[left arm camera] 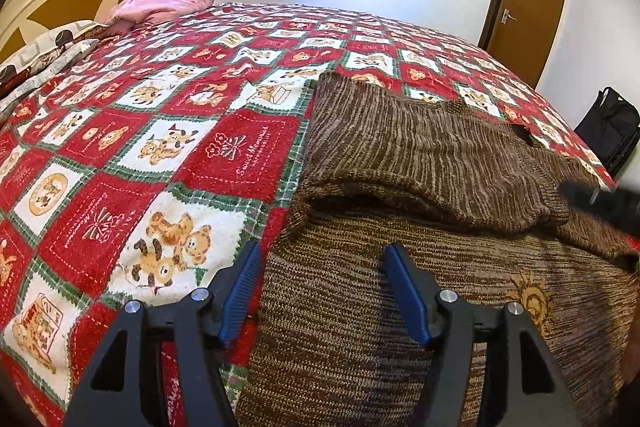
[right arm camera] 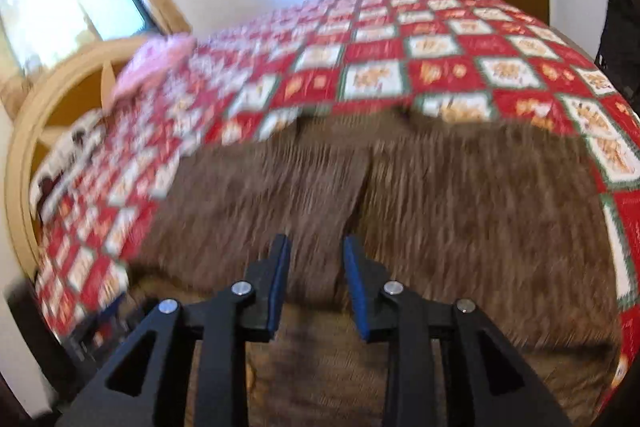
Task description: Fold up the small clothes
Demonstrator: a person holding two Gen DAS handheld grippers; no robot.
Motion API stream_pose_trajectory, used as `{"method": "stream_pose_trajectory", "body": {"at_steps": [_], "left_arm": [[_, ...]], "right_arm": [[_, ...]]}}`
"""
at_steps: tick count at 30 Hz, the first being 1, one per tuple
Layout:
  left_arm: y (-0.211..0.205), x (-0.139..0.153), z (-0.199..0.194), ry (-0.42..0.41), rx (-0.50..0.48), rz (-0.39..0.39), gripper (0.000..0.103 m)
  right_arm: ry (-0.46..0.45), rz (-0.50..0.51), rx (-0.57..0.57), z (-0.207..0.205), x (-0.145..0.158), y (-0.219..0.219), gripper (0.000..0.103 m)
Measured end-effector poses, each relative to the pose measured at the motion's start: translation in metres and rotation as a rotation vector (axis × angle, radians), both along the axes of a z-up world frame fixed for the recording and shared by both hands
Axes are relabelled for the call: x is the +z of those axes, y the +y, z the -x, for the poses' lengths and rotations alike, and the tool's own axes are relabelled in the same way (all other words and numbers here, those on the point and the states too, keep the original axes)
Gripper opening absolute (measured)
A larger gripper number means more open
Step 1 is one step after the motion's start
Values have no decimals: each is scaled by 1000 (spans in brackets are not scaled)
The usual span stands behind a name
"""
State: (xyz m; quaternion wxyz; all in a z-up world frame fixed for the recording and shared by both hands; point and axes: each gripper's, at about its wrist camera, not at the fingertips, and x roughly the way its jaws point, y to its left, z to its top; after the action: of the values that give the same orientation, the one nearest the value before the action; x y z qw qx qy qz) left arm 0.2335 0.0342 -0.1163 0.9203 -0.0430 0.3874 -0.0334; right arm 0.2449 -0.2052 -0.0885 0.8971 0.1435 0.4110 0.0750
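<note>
Left wrist view shows the brown sweater on the bed, sleeves folded across at 12 o'clock, final folds pending; left tool and right tool stand apart, empty.

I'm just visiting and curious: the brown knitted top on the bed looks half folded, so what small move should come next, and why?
Probably take hold of the near edge of the brown sweater and fold it over. Its far part is already doubled over into a thick fold, while the near part lies flat on the checked bedspread. The left hand-held gripper and the right hand-held gripper are both open and empty above it.
</note>
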Motion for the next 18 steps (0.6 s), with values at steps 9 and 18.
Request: {"method": "stream_pose_trajectory", "body": {"at_steps": [9,18], "left_arm": [[44,50,16,-71,-43,-3,65],[103,104,86,-248,-157,-77,65]], "right_arm": [[-3,48,-22,31,15,-5,35],[-229,57,-23,152,97,-16,60]]}}
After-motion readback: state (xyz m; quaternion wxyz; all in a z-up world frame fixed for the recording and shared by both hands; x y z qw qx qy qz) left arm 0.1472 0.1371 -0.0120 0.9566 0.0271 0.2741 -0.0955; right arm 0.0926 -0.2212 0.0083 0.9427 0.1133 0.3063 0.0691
